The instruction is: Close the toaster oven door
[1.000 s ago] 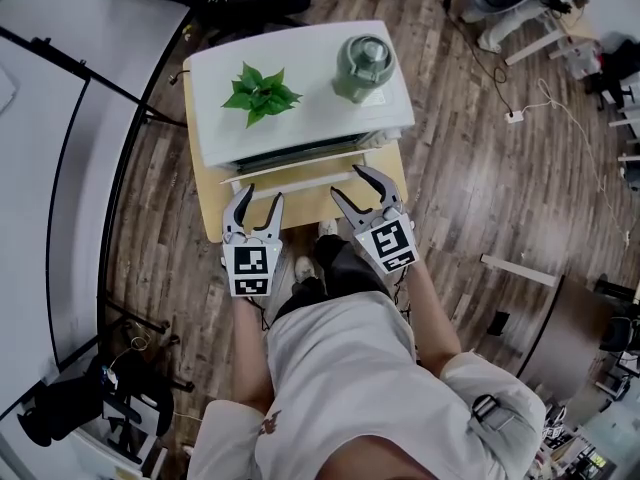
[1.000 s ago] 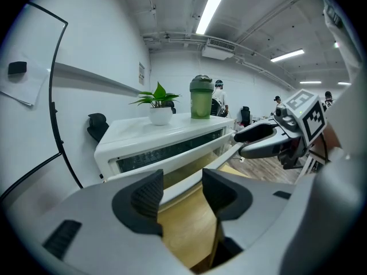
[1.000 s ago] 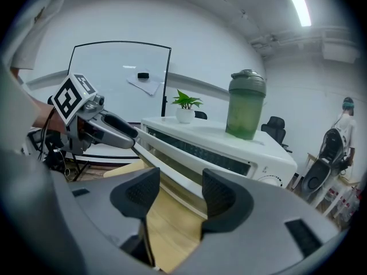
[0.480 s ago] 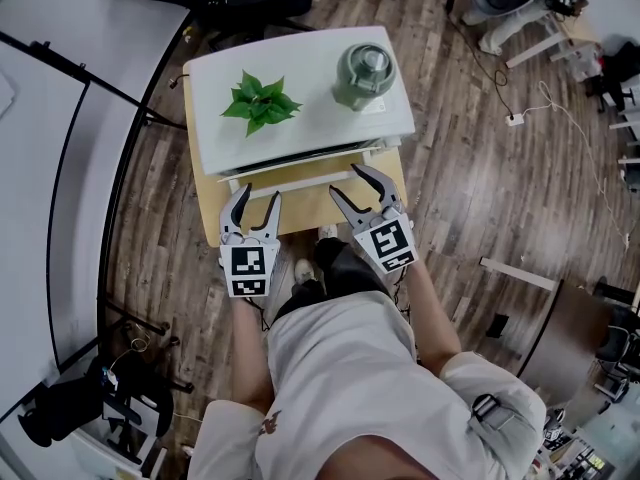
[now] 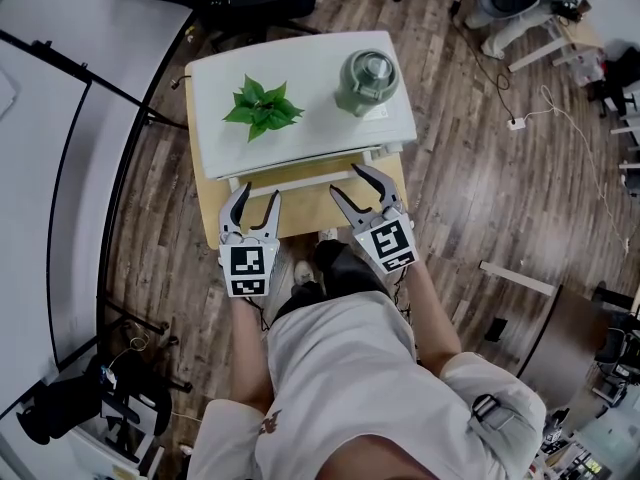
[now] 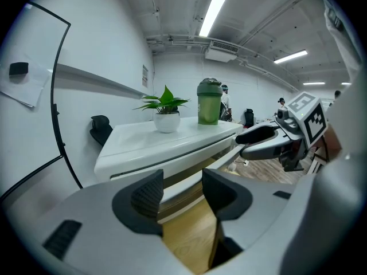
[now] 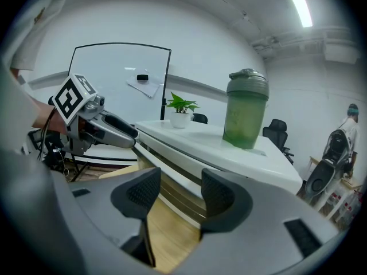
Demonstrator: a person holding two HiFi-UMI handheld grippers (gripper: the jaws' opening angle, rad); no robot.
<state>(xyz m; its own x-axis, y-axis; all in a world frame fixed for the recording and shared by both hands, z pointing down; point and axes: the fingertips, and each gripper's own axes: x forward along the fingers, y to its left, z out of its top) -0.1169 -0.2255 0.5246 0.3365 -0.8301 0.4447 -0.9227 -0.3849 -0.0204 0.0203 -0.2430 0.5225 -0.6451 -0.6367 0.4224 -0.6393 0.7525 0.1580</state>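
A white toaster oven [image 5: 300,118] stands on a small wooden table [image 5: 300,213]. Its door [image 5: 300,177] hangs tilted a little out from the front, almost up against the oven. My left gripper [image 5: 250,199] hovers open in front of the door's left part, with nothing between its fingers. Further right, the open right gripper [image 5: 350,181] has its fingertips at the door's front edge; its jaws have just been closing, and whether they touch the door I cannot tell. The door's white edge [image 6: 226,153] runs beyond the left gripper [image 6: 182,191], and likewise beyond the right gripper [image 7: 175,191].
A potted plant [image 5: 262,105] and a green shaker bottle [image 5: 367,78] stand on the oven's top. A whiteboard on a stand [image 5: 60,168] is at the left, office chairs and cables at the far side. The person's legs are just below the table.
The oven door has swung up closer to the oven front. The right gripper's jaws have narrowed a little. Both grippers stayed nearly where they were.
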